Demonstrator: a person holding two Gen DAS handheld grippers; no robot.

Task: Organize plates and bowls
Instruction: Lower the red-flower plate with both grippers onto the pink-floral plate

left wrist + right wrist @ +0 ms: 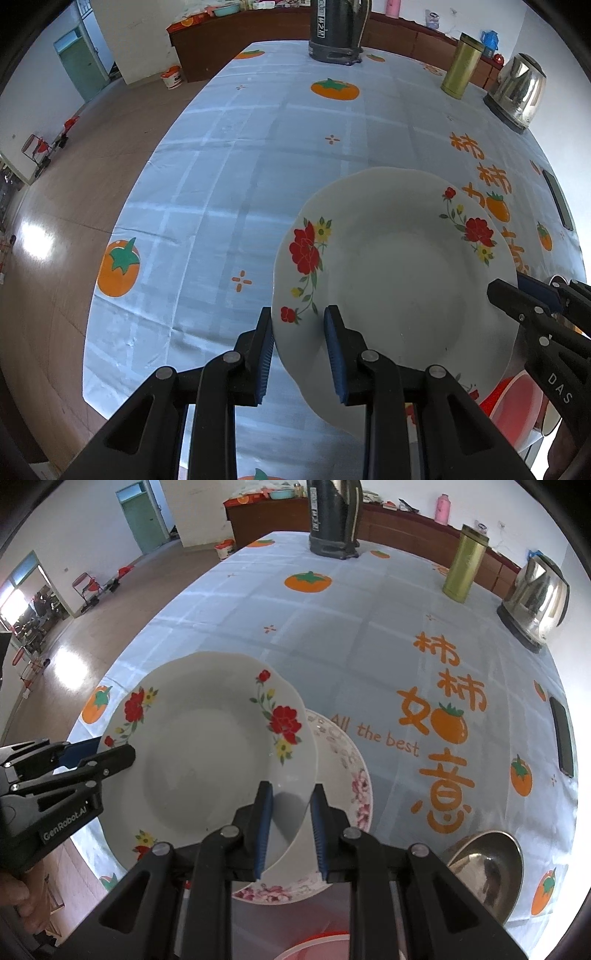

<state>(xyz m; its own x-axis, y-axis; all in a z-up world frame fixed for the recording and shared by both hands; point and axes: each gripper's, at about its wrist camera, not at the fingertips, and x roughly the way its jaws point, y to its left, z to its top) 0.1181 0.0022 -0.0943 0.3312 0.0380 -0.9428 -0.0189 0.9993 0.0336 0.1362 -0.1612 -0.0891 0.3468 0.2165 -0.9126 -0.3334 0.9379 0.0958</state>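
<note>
Centrally, a white red-flowered plate (207, 760), empty, is carried clear of the tablecloth (369, 627), the left gripper (299, 350) clenched on its lower-left rim and the right gripper (291, 830) on its lower-right rim, likely to keep it level. Beneath, lower centre of the right view, a pink-flowered plate (351, 775) lies empty, probably the stacking spot. Lower right, a steel bowl (487, 871) holds nothing visible.

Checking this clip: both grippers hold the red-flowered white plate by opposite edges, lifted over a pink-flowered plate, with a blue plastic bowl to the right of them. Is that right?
One thing is off. The bowl to the right is bare shiny metal, not blue plastic; the right wrist view shows it. The rest holds: the left gripper and right gripper hold the red-flowered white plate by opposite edges over the pink-flowered plate.
</note>
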